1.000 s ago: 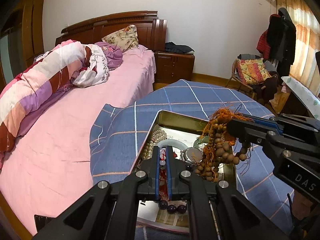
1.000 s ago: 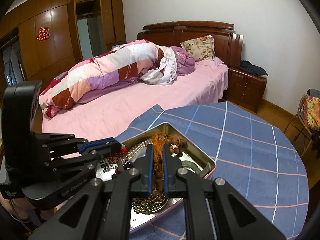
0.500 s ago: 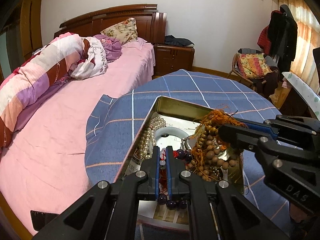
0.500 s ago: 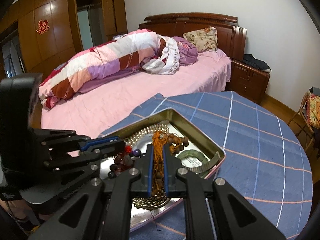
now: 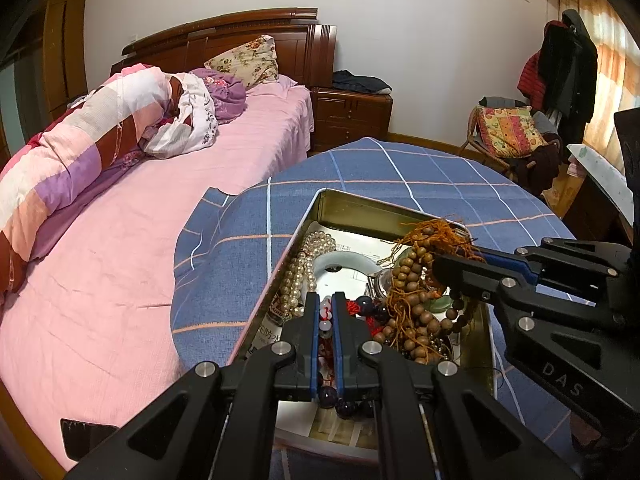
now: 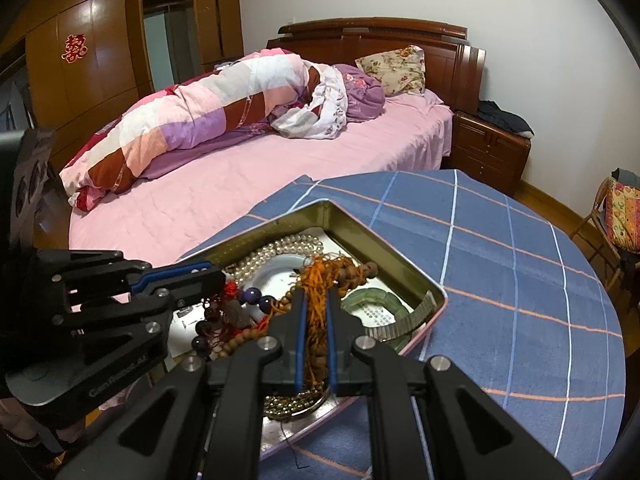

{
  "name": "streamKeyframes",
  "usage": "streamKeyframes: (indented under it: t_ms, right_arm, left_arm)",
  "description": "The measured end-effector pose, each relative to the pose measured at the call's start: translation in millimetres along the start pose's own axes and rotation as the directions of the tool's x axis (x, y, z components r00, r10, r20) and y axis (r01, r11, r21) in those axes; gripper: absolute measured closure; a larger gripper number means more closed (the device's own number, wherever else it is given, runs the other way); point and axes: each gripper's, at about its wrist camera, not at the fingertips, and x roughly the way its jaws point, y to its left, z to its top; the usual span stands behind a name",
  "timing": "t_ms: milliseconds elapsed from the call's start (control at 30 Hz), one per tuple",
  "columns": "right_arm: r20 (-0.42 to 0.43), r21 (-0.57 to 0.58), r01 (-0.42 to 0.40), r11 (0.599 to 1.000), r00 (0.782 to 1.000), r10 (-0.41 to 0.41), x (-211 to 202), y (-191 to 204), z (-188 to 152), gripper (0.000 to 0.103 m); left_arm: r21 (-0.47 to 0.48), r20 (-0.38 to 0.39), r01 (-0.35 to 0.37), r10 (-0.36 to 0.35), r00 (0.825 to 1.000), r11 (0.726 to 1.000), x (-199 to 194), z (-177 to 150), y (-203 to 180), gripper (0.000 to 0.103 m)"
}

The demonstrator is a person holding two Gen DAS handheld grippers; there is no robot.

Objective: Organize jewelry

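A metal tin (image 5: pixel 360 204) (image 6: pixel 384 240) of jewelry sits on the round blue checked table. My left gripper (image 5: pixel 326 300) is shut on a dark purple bead bracelet with red tassel (image 5: pixel 362 306) (image 6: pixel 256 296), low over the tin. My right gripper (image 6: pixel 316 300) (image 5: pixel 440 260) is shut on a wooden bead strand with orange tassel (image 5: pixel 412 292) (image 6: pixel 320 276), which hangs into the tin. A pearl necklace (image 5: pixel 304 260) (image 6: pixel 280 250), a pale bangle (image 5: pixel 344 264), a green bangle (image 6: pixel 372 300) and a metal watch band (image 6: pixel 408 320) lie inside.
The blue tablecloth (image 6: pixel 520 280) spreads to the right of the tin. A pink bed (image 5: pixel 100 260) with a rolled quilt (image 6: pixel 200 120) lies close on the left. A nightstand (image 5: pixel 352 116) and a chair (image 5: pixel 512 136) with clothes stand beyond the table.
Both grippers have lowered toward the tin with their strands. The wooden beads now hang down into the tin.
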Motion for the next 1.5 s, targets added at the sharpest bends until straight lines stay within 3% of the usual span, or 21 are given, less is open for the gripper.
streamKeyframes:
  t_ms: [333,433,500,533,567,600,667,700,1133,1500]
  right_arm:
    - [-0.014,0.001,0.002,1.0,1.0,-0.002,6,-1,-2,0.092]
    - [-0.015,0.002,0.002,1.0,1.0,-0.002,6,-1,-1,0.086]
    - [-0.012,0.013,-0.01,1.0,1.0,0.01,3,-2,-2,0.048]
    - [-0.005,0.02,-0.015,1.0,1.0,0.015,1,-3,-3,0.041]
    - [0.009,0.029,-0.008,1.0,1.0,0.007,-4,-4,-3,0.038]
    - [0.019,0.033,0.008,0.999,1.0,-0.009,-9,-5,-3,0.038]
    - [0.029,0.052,0.024,0.998,0.999,-0.026,-18,-9,-3,0.038]
    - [0.036,0.071,0.032,0.997,0.999,-0.034,-24,-13,-4,0.037]
    - [0.128,0.1,0.083,0.992,0.987,-0.095,-76,-8,-1,0.028]
    - [0.158,0.091,0.095,0.991,0.981,-0.109,-87,0,0,0.024]
  left_arm:
    - [-0.005,-0.003,-0.015,0.015,1.0,1.0,0,0,3,0.098]
    - [0.01,-0.006,-0.022,0.022,1.0,1.0,-3,-1,-2,0.097]
    - [0.021,0.001,-0.035,0.035,0.999,0.999,-8,0,-6,0.095]
    - [0.021,0.008,-0.045,0.045,0.999,0.999,-13,0,-8,0.088]
    - [0.018,0.016,-0.053,0.052,0.999,0.998,-17,0,-8,0.071]
    - [0.015,0.033,-0.08,0.079,0.996,0.997,-24,1,-8,0.062]
    - [0.007,0.083,-0.108,0.107,0.991,0.994,-37,2,-6,0.034]
    - [0.0,0.106,-0.101,0.1,0.989,0.995,-44,3,-4,0.03]
    - [-0.014,0.221,-0.096,0.096,0.97,0.995,-98,17,-6,0.029]
    - [-0.026,0.248,-0.096,0.099,0.964,0.995,-109,18,-4,0.028]
